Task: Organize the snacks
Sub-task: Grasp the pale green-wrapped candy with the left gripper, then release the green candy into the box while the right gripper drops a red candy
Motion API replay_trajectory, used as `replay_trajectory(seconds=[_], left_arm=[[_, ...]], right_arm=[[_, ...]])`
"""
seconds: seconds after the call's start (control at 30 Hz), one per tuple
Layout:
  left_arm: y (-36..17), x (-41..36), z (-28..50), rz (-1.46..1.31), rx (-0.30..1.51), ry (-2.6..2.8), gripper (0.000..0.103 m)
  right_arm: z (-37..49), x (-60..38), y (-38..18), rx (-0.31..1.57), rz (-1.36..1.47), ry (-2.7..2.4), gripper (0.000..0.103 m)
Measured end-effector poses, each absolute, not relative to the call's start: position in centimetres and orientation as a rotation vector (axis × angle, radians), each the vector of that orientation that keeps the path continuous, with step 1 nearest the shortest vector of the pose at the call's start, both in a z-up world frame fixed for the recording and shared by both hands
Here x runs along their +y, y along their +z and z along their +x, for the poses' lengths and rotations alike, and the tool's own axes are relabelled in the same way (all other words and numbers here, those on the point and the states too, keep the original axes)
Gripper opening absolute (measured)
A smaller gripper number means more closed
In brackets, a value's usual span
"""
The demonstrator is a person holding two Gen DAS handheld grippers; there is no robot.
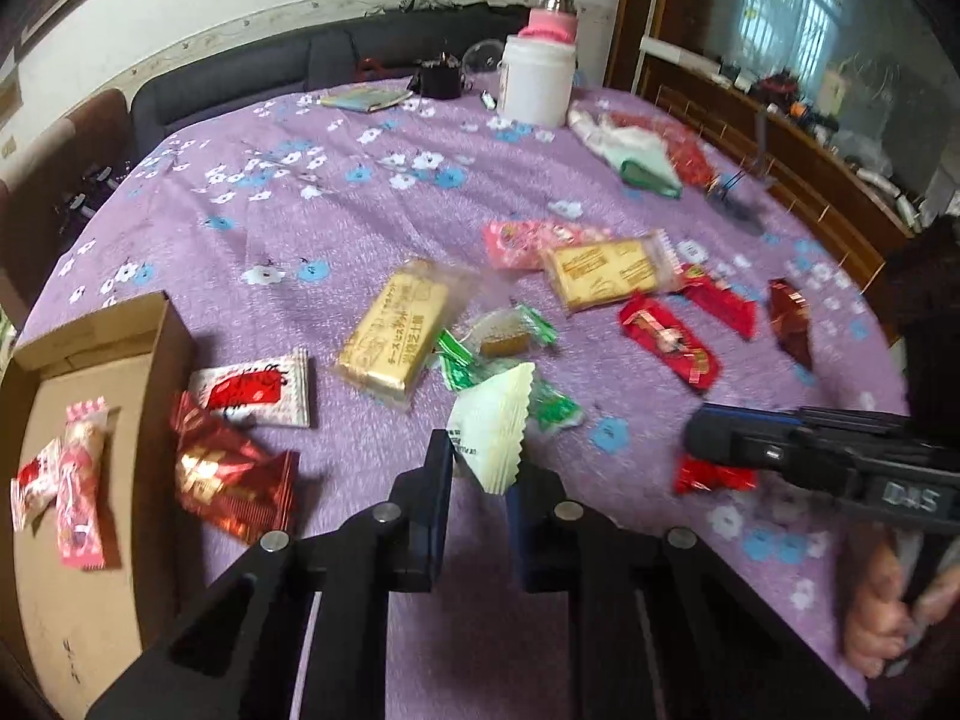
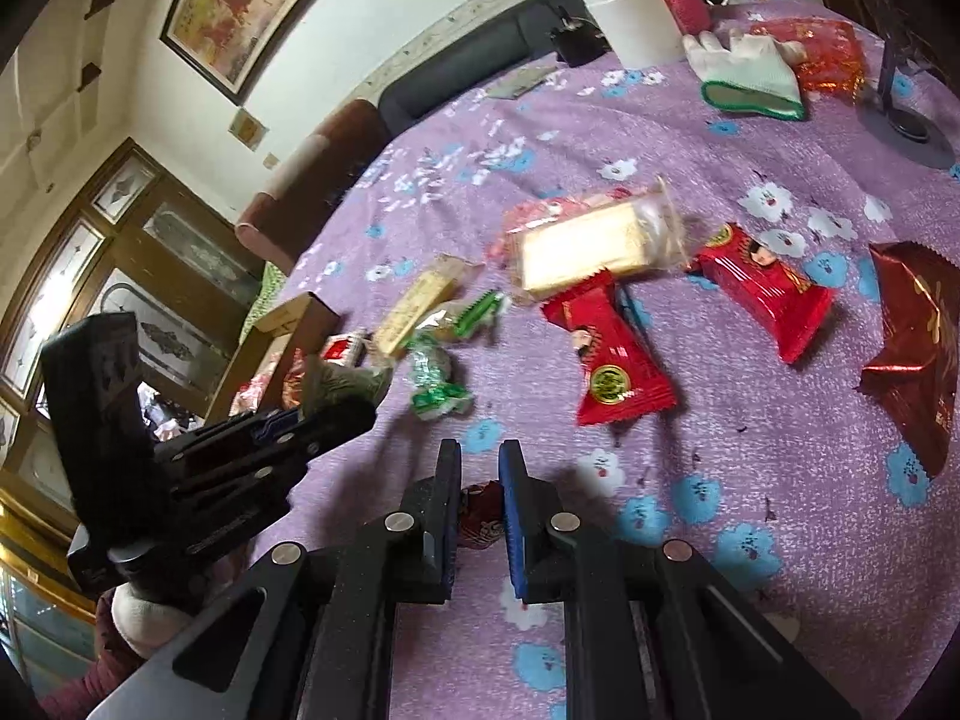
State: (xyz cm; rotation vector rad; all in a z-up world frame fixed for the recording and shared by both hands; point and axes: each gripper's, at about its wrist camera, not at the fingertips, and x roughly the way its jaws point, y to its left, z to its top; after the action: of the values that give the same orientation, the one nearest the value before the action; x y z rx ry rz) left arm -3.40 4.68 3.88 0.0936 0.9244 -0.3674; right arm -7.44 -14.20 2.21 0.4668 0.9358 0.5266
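My left gripper [image 1: 480,468] is shut on a pale green-white snack packet [image 1: 489,429] and holds it above the purple flowered tablecloth [image 1: 336,222]. A cardboard box [image 1: 78,450] at the left holds pink and red snack packets [image 1: 75,492]. My right gripper [image 2: 480,480] is shut on a small red snack packet [image 2: 480,516] low over the cloth; it also shows in the left wrist view [image 1: 720,438]. Loose snacks lie on the table: a yellow biscuit pack [image 1: 393,330], green candies [image 1: 510,384], red packets [image 2: 612,360] and a second biscuit pack [image 2: 588,246].
A white jar [image 1: 536,84], a pink-capped bottle [image 1: 552,15], a white glove [image 2: 744,72] and a dark stand [image 2: 912,126] sit at the far side. A dark red foil packet [image 2: 918,354] lies at right. A sofa and a chair stand behind the table.
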Motion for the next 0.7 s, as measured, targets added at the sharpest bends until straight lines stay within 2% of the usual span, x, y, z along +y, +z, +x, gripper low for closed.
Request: replay_trajectory(seconds=[0.2, 0.4, 0.7], left_arm=[[6.7, 7.6, -6.6, -0.004, 0.875, -0.401, 0.016], [9.1, 14.4, -8.7, -0.07, 0.824, -0.307, 0.016], [6.0, 26.5, -9.3, -0.231, 0.878, -0.057, 0.016]], right_arm=[[-8.0, -14.0, 3.0, 0.906, 0.487, 0.552, 0.013], [-8.8, -10.7, 5.1, 0.897, 0.433, 0.593, 0.014], [-8.7, 0.9, 7.4, 0.931, 0.299, 0.744, 0.014]])
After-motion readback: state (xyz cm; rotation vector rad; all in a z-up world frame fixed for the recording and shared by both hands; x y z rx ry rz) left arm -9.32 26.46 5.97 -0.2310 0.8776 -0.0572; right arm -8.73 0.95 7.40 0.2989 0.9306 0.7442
